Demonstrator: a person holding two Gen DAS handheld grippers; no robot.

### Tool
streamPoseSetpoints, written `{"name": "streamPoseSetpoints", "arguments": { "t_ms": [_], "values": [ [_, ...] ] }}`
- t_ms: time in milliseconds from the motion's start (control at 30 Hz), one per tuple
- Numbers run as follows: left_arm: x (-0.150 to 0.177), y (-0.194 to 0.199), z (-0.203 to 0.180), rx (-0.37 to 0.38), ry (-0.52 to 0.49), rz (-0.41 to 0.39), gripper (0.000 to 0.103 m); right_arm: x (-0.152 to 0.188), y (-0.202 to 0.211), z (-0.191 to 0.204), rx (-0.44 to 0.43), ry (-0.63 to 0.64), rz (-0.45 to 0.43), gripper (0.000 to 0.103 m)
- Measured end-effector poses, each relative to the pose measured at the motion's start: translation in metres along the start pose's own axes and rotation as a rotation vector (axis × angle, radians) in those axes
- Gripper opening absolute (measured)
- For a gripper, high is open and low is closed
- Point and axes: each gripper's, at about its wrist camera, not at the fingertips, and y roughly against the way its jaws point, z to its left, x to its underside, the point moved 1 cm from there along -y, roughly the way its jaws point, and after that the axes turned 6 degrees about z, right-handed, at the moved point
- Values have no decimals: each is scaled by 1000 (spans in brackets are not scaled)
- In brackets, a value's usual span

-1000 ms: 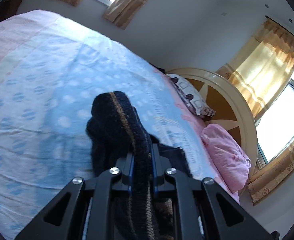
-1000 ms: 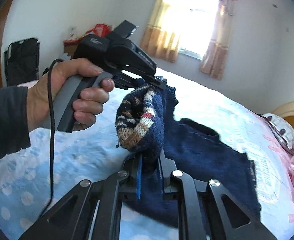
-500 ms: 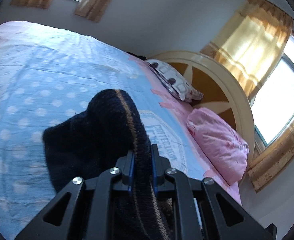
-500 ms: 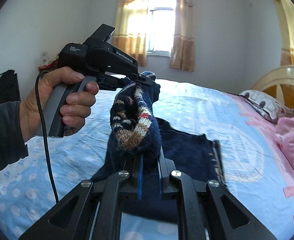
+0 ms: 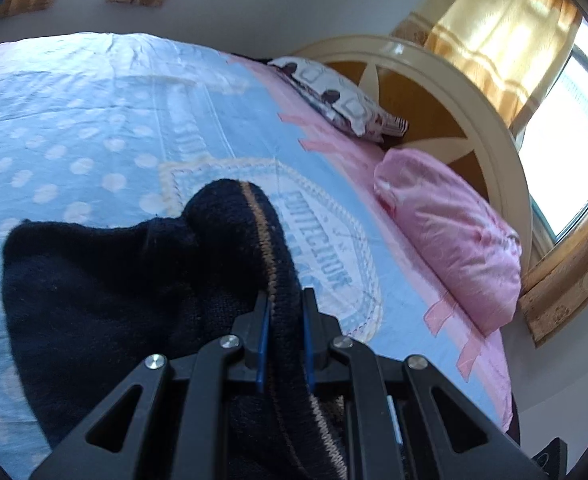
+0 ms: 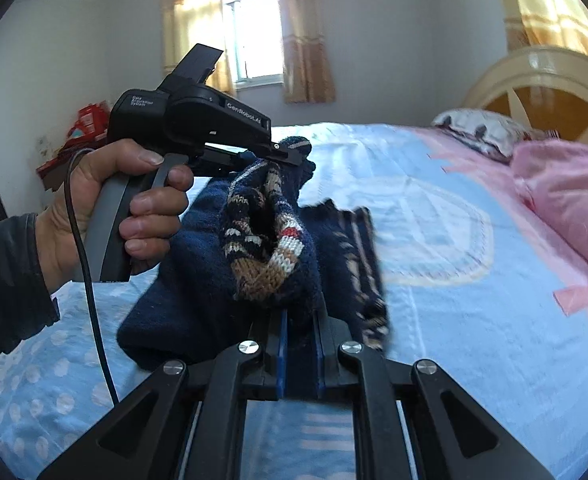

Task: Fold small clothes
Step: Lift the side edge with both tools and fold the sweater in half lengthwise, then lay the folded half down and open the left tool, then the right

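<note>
A small navy knitted sweater (image 6: 197,264) with a brown, white and red patterned band hangs between both grippers above the bed. My right gripper (image 6: 300,320) is shut on its patterned edge. My left gripper (image 5: 285,300) is shut on a navy edge with a tan stripe; the rest of the sweater (image 5: 93,288) droops to the left of it. In the right wrist view the left gripper (image 6: 285,152), held by a hand, pinches the sweater's far edge.
The bed (image 5: 93,120) has a light blue dotted cover with a pink border. A pink pillow (image 5: 450,236) and a patterned pillow (image 5: 334,96) lie by the round cream headboard (image 5: 454,92). Curtained windows are behind. A cable (image 6: 89,280) hangs from the left gripper.
Both grippers have swung toward the headboard, carrying the sweater. The garment now hangs bunched between them, and its loose patterned hem swings at the right.
</note>
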Motion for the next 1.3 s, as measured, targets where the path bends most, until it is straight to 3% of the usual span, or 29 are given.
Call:
{"name": "streamPoseSetpoints", "arguments": {
  "t_ms": [267, 300, 367, 433, 467, 600, 633, 767, 867, 967, 1100, 1133, 1167, 1200, 1300],
  "values": [
    [2, -38, -21, -67, -51, 62, 17, 14, -19, -36, -19, -107, 101, 9],
    [3, -37, -24, -69, -59, 55, 20, 17, -22, -41, -30, -131, 124, 9],
    [6, -28, -31, -74, -75, 36, 37, 23, -27, -49, -59, -160, 161, 9],
    [12, -15, -36, -84, -107, 6, 62, 28, -27, -54, -80, -173, 173, 10],
    [17, -7, -38, -94, -135, -14, 64, 30, -27, -56, -96, -180, 179, 10],
    [49, 23, -34, -169, -209, -33, 68, 33, -26, -67, -115, -213, 180, 27],
    [54, 26, -32, -185, -213, -37, 69, 33, -24, -70, -112, -224, 177, 33],
    [100, 53, -16, -285, -247, -51, 83, 24, -5, -84, -54, -246, 108, 41],
    [128, 58, -5, -315, -257, -43, 87, 7, 0, -91, -33, -239, 68, 41],
    [148, 48, 2, -312, -241, -7, 88, -15, -13, -91, -112, -247, 87, 41],
    [159, 38, 2, -380, -281, -8, 88, -18, -49, -82, -224, -276, 220, 37],
    [159, 38, 0, -378, -293, -7, 88, -13, -55, -79, -210, -264, 252, 19],
    [159, 38, 0, -375, -305, 3, 88, -6, -59, -78, -154, -250, 281, 14],
    [161, 38, 1, -377, -317, 19, 90, 2, -62, -80, -102, -250, 310, 13],
    [169, 36, 9, -385, -323, 58, 96, 20, -54, -95, -115, -308, 326, 13]
  ]
}}
